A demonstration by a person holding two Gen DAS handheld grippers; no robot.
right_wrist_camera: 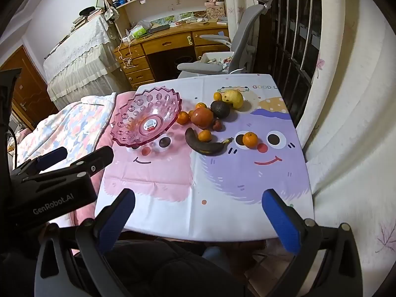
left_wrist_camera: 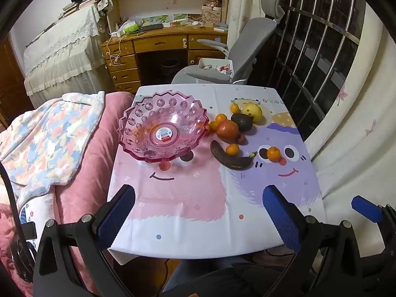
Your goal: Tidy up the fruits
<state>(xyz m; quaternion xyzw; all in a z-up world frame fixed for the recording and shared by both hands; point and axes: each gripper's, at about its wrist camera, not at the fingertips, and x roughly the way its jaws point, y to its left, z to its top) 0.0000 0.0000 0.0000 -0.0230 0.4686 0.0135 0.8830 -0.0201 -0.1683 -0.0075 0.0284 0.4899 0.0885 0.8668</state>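
Both hand-held grippers, left hand-held gripper (left_wrist_camera: 198, 210) and right hand-held gripper (right_wrist_camera: 198, 212), gape wide and empty above the table (left_wrist_camera: 173, 222) near edge. Beyond, at twelve o'clock, the banana (left_wrist_camera: 231, 157) and round oranges (left_wrist_camera: 273, 154) lie loose; the bowl (left_wrist_camera: 163, 127) sits at eleven. Nudged fruit could roll off.

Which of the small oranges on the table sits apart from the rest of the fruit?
The small round orange on the purple cartoon face, just beyond the blackened banana's stem tip. It touches nothing; the other oranges crowd against other fruit.

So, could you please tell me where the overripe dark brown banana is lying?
The dark brown banana lies mid-table in both views, right of the pink plastic bowl, curving under a small orange mandarin.
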